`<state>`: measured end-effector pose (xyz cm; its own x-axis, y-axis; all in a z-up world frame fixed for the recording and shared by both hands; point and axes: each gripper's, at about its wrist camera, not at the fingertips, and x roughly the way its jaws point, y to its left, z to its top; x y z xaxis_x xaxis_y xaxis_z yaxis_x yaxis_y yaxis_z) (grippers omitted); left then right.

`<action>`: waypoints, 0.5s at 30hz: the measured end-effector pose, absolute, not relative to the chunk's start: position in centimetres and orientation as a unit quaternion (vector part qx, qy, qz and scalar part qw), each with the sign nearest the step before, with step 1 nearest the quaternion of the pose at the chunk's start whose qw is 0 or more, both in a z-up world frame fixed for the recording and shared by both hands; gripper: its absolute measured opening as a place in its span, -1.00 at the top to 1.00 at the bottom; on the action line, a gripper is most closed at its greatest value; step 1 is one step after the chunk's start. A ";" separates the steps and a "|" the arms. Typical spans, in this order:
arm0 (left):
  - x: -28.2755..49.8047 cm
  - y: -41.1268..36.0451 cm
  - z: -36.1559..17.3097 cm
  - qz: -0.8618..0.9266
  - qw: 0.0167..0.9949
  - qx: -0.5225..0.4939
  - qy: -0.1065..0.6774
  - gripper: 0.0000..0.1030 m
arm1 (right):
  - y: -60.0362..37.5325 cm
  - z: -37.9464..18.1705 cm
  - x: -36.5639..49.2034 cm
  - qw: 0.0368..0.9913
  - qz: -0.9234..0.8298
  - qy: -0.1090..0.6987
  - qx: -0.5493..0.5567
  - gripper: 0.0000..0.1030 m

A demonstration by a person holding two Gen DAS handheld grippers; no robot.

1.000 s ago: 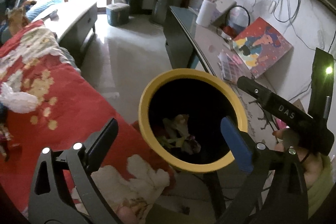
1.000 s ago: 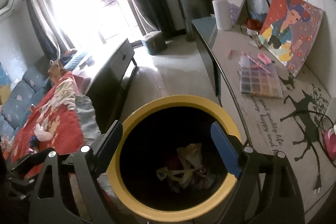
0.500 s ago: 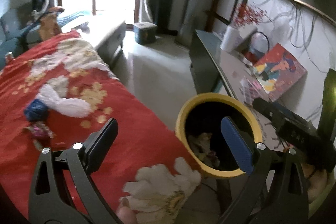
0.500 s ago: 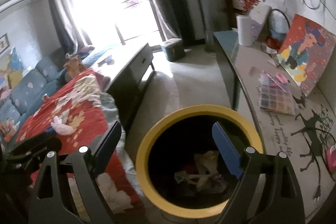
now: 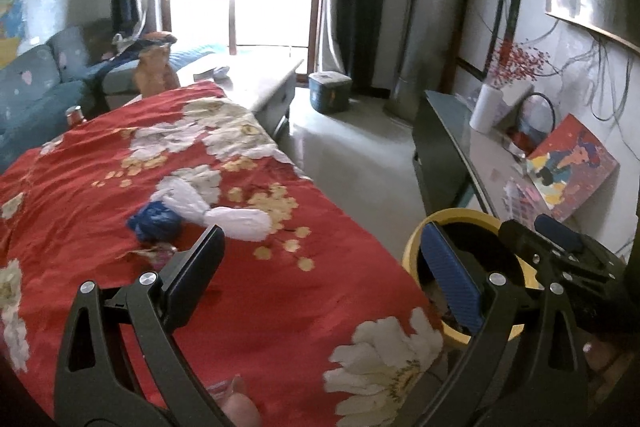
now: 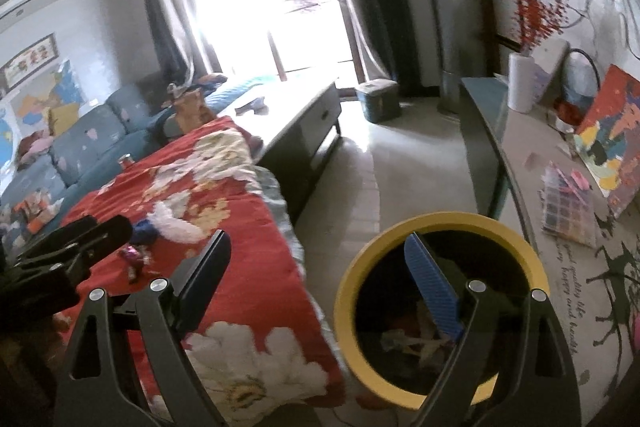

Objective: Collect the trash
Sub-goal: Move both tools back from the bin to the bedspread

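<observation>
Trash still to collect lies on the red floral blanket (image 5: 256,283): a blue crumpled wad (image 5: 154,225), a white crumpled sheet (image 5: 216,209) touching it, and a small pinkish wrapper (image 5: 162,251) just short of them. All three sit ahead of the left gripper (image 5: 320,281), nearest its left finger, and well to the left of the right gripper (image 6: 320,273). They look light, soft and springy, so I judge a pinch across the bulk of each wad safer than a nip at a loose edge, which could tear or slip; the wrapper may be slick.

Both tongs stand wide apart and hold nothing.

Beyond the blanket's right edge, the yellow-rimmed bin (image 6: 400,231) stands behind the right gripper's blue pad. Only the right wrist view looks down into it, showing crumpled scraps at the bottom; the left wrist view gives just part of its rim (image 5: 460,215). The left view, though, shows the three pieces far more plainly. In the right view the wrapper (image 6: 132,255) is a small blur.
</observation>
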<state>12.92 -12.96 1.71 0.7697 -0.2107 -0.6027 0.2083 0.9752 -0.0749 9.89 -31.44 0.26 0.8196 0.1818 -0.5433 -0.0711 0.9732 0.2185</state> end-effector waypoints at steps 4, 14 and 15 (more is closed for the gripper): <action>12.9 -11.3 1.7 -0.096 0.942 -0.011 0.321 -0.75 | -29.7 0.3 10.2 0.947 0.083 0.298 0.085 -0.67; 13.3 -5.5 1.2 -0.047 0.942 -0.049 0.328 -0.75 | -25.0 0.2 11.0 0.939 0.128 0.313 0.059 -0.67; 13.4 -4.8 1.1 -0.041 0.942 -0.054 0.329 -0.75 | -24.6 0.1 11.0 0.938 0.131 0.314 0.057 -0.67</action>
